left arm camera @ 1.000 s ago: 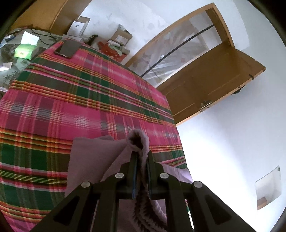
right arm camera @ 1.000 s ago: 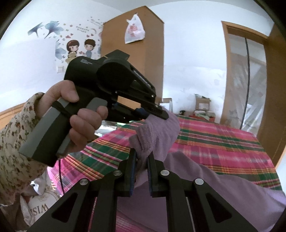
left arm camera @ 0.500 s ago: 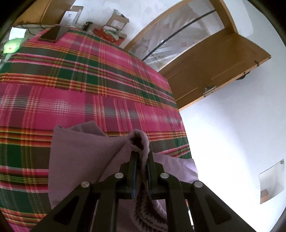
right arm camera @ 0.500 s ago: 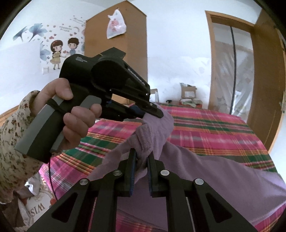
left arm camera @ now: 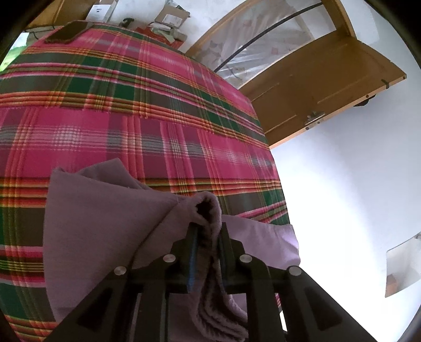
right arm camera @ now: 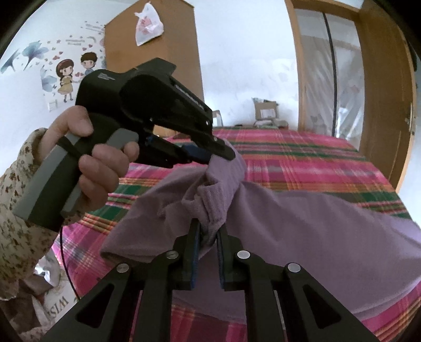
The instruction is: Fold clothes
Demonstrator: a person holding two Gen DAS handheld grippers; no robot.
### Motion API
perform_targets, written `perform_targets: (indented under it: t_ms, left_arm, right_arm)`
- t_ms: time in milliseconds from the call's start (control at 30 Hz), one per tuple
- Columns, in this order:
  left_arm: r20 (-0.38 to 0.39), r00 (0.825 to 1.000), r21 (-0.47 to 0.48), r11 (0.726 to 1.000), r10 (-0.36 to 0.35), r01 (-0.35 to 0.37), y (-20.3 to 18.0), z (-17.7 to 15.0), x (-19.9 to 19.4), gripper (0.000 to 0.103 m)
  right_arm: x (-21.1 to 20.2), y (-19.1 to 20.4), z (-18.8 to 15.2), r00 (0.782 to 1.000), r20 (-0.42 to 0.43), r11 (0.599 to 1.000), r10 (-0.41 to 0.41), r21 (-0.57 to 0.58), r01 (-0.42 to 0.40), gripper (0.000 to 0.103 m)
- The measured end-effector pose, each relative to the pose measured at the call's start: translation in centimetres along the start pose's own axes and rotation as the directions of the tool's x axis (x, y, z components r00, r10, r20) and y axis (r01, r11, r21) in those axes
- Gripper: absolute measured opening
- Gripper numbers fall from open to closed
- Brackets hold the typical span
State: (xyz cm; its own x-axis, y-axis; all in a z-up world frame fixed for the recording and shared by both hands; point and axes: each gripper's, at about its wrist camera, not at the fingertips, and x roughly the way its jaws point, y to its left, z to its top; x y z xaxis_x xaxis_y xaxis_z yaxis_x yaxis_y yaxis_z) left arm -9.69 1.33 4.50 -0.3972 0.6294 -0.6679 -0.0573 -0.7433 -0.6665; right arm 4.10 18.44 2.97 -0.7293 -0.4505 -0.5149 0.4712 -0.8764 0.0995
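Both pairs of jaws stand narrow, each with a bunched fold of the same lilac garment [left arm camera: 105, 223] between them. On the left gripper [left arm camera: 208, 231] the jaws are opening, with a thick roll of the fabric's edge between the dark fingers [left arm camera: 192, 236] and poking up past their tips; whether the pads still press on the cloth cannot be told. On the right gripper [right arm camera: 208, 234] the jaws pinch a hemmed fold of the cloth, which rises out of them in a crumpled peak.

From the right wrist view, the left gripper appears as a black pistol-shaped tool with a grey handle, held in a hand [right arm camera: 86, 163] that comes out of a floral sleeve [right arm camera: 15, 210]. Its tips meet the garment at the top of that peak, just beyond the right gripper's fingers, so the two grips sit close together.

From the two grips the garment slopes down and spreads over a bed covered with a pink, green and orange plaid blanket [left arm camera: 131, 110]. Part of it lies flat on the blanket near the bed's edge.

Beyond the bed stand a wooden door [left arm camera: 315, 86], a tall wooden wardrobe [right arm camera: 155, 52] with a plastic bag [right arm camera: 148, 23] hanging on it, and a white wall with cartoon stickers [right arm camera: 73, 76]. Cardboard boxes [right arm camera: 265, 110] sit on the floor past the far end of the bed.
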Motion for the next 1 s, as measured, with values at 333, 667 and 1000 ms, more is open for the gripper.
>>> perform_targets:
  t_ms: [333, 667, 1000]
  left_arm:
    - [0.092, 0.992, -0.021, 0.996, -0.089, 0.091, 0.5, -0.9, -2.0, 0.027]
    - [0.236, 0.972, -0.080, 0.996, -0.020, 0.041, 4.1, -3.1, -6.8, 0.030]
    - [0.275, 0.960, -0.144, 0.990, 0.050, -0.011, 7.9, -6.1, -8.1, 0.030]
  right_arm:
    - [0.7, -1.8, -1.5, 0.998, -0.063, 0.999, 0.013, 0.044, -0.010, 0.021]
    - [0.3, -4.0, -2.1, 0.997, -0.075, 0.993, 0.036, 0.114, -0.027, 0.031]
    - [-1.0, -6.7, 0.0, 0.999, 0.007, 0.983, 0.048, 0.179, -0.048, 0.038]
